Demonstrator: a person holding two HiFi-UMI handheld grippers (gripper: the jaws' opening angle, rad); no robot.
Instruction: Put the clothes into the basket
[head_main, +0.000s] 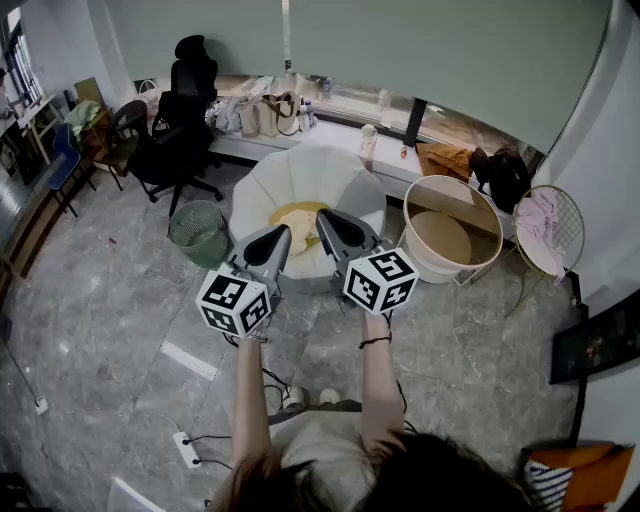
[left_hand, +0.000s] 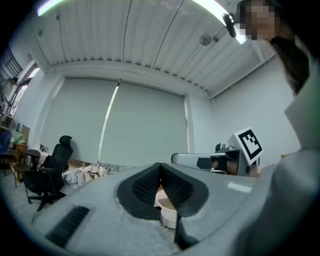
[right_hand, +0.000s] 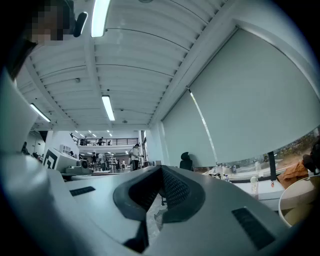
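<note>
We hold both grippers level, just short of the white chair (head_main: 290, 172). The left gripper (head_main: 276, 240) has its jaws pressed together on nothing. The right gripper (head_main: 334, 228) is likewise closed and empty. The yellow garment (head_main: 297, 219) lies on the chair seat just beyond the jaw tips. The basket (head_main: 432, 268) stands on the floor to the chair's right. To reach well, we spread one pair of jaws first, tip them down, and pinch a raised fold, probably the near edge, which the grippers partly hide.
</note>
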